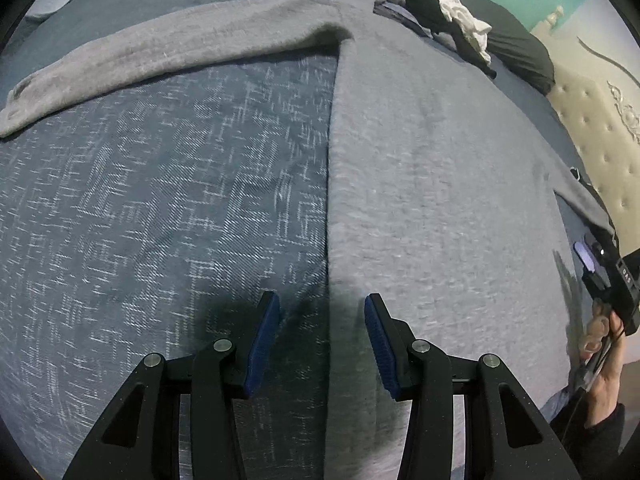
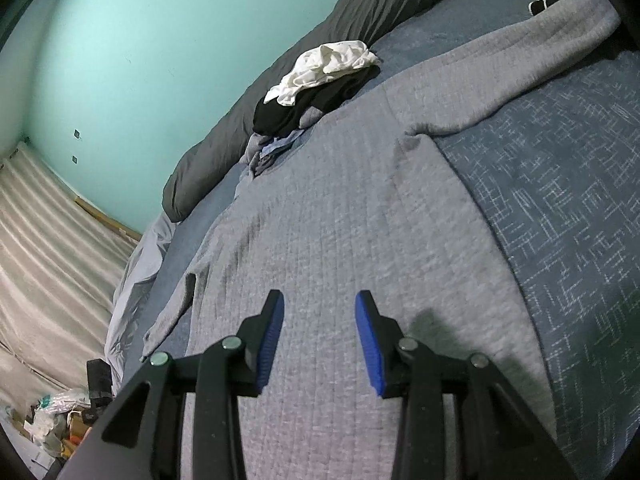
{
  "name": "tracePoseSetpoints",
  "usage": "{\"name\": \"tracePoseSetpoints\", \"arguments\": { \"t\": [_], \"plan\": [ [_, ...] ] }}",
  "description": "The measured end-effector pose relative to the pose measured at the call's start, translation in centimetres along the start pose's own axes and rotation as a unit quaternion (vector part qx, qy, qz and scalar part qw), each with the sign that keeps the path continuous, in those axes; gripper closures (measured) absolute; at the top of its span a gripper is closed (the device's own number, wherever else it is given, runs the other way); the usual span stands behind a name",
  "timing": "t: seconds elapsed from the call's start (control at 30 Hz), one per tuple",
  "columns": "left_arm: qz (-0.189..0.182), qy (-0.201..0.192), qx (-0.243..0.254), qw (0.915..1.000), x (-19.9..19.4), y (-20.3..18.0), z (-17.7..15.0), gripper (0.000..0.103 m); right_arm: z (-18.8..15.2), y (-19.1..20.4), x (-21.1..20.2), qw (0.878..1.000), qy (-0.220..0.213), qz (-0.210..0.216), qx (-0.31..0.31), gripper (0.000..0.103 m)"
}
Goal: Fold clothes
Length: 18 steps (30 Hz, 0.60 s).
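Across the middle of both views lies a grey knit sweater (image 1: 432, 184), spread flat on a blue bedspread (image 1: 160, 208) with a pale crosshatch pattern. From the left wrist camera its straight side edge runs down the centre of the frame, its body fills the right half, and one sleeve (image 1: 168, 52) stretches toward the upper left. From the right wrist camera the sweater (image 2: 340, 220) fills the centre and lower part, with a sleeve (image 2: 532, 52) reaching to the upper right.

At the bottom centre of its own view, the left gripper (image 1: 322, 316) is spread wide, its blue pads holding nothing; it straddles the sweater's side edge, one finger over bedspread, the other over knit. Whether the tips touch the cloth cannot be told. The right gripper (image 2: 320, 312) is likewise spread and empty, poised over the sweater's body.

Toward the top of the right wrist view, a pile of clothes (image 2: 320, 88), white on black, sits near a dark grey pillow (image 2: 280, 80) against a teal wall (image 2: 140, 40). A hand (image 1: 604, 360) grips the other tool at the right edge of the left wrist view, beside a tufted headboard (image 1: 600, 128).
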<state>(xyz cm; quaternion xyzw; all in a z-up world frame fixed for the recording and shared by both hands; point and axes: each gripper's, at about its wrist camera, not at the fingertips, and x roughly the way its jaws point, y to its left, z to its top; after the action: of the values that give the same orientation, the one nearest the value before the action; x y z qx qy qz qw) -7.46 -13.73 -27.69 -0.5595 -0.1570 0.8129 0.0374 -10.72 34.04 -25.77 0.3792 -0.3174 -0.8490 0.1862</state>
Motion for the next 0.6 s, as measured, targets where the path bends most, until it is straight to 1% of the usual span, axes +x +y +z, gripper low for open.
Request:
{"name": "tracePoseSetpoints", "arguments": {
  "t": [0.07, 0.13, 0.17, 0.2, 0.27, 0.3, 0.4, 0.47, 0.6],
  "plan": [
    [-0.003, 0.005, 0.004, 1.0, 0.0, -0.3, -0.3, 0.055, 0.1, -0.2, -0.1, 1.0, -0.003, 0.0, 0.004, 0.066],
    [0.0, 0.011, 0.009, 0.9999, 0.0, -0.5, -0.5, 0.059, 0.1, -0.2, -0.3, 1.0, -0.005, -0.005, 0.004, 0.066],
    [-0.002, 0.014, 0.011, 0.9998, 0.0, -0.6, -0.6, 0.071, 0.1, -0.3, -0.3, 1.0, -0.006, -0.007, 0.003, 0.066],
    [-0.003, 0.018, 0.013, 0.9998, 0.0, -0.7, -0.7, 0.086, 0.2, -0.3, -0.3, 1.0, -0.007, -0.008, 0.003, 0.066],
    [-0.009, 0.023, 0.024, 0.9994, -0.3, -1.1, -1.0, 0.095, 0.2, -0.4, -0.4, 1.0, -0.009, -0.005, 0.006, 0.066],
    [-0.01, 0.025, 0.031, 0.9992, -0.5, -1.4, -1.2, 0.097, 0.3, -0.4, -0.4, 1.0, -0.01, -0.003, 0.008, 0.066],
    [-0.011, 0.028, 0.044, 0.9986, -1.5, -1.9, -1.7, 0.097, 0.4, -0.4, -0.5, 1.0, -0.013, -0.001, 0.008, 0.066],
    [-0.021, 0.036, 0.044, 0.9982, -2.1, -1.9, -2.0, 0.097, 0.4, -0.4, -0.6, 1.0, -0.015, 0.001, 0.009, 0.066],
    [-0.013, 0.043, 0.044, 0.998, -2.8, -1.6, -2.6, 0.096, 0.6, -0.5, -0.9, 1.0, -0.018, 0.003, 0.011, 0.066]
  ]
}}
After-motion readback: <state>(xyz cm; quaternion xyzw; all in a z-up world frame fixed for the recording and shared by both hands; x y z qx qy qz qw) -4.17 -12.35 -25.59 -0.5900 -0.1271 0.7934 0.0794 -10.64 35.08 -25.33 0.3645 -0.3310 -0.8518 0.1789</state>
